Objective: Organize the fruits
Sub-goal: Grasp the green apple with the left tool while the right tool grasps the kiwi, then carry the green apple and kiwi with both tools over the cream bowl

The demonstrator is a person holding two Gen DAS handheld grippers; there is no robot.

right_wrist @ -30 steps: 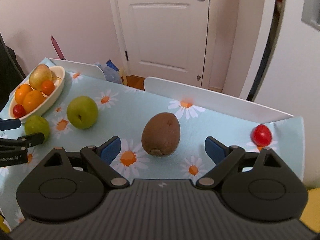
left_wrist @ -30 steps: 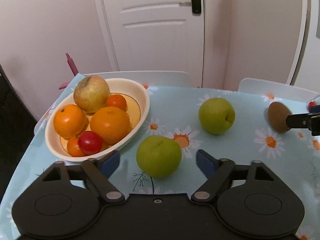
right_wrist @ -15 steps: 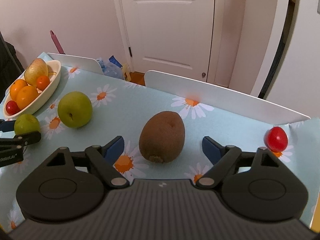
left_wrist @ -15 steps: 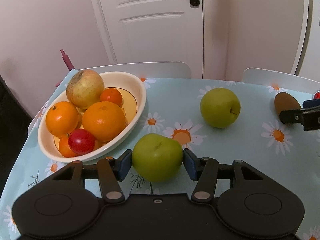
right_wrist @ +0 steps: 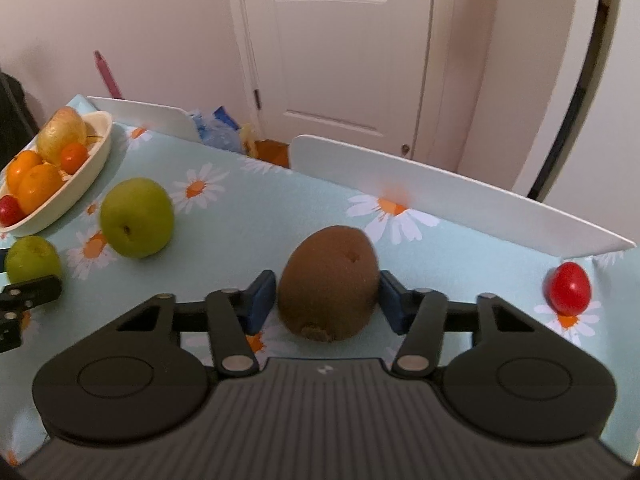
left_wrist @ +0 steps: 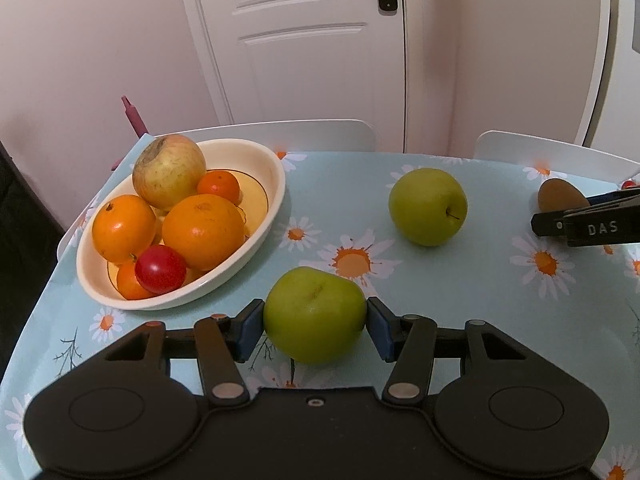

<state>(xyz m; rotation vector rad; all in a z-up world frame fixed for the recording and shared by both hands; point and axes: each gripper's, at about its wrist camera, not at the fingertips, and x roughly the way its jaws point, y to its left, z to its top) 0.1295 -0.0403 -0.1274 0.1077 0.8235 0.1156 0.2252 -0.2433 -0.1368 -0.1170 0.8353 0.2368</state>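
My left gripper (left_wrist: 315, 322) is shut on a green apple (left_wrist: 315, 314), its blue pads against both sides, held just above the daisy tablecloth beside the cream oval bowl (left_wrist: 262, 152). The bowl holds oranges, a yellowish apple and a red tomato. My right gripper (right_wrist: 328, 300) is shut on a brown kiwi (right_wrist: 329, 282). A second green apple (left_wrist: 428, 206) sits on the cloth between the grippers; it also shows in the right wrist view (right_wrist: 137, 218). A red tomato (right_wrist: 569, 288) lies at the table's far right.
White chair backs (right_wrist: 460, 200) stand along the far table edge, with a white door behind. The bowl also shows at the left in the right wrist view (right_wrist: 94, 156). The table's left edge drops off just past the bowl.
Both grippers were open a second ago. The left one closed on the near green apple and lifted slightly; the right one moved forward and closed on the kiwi.
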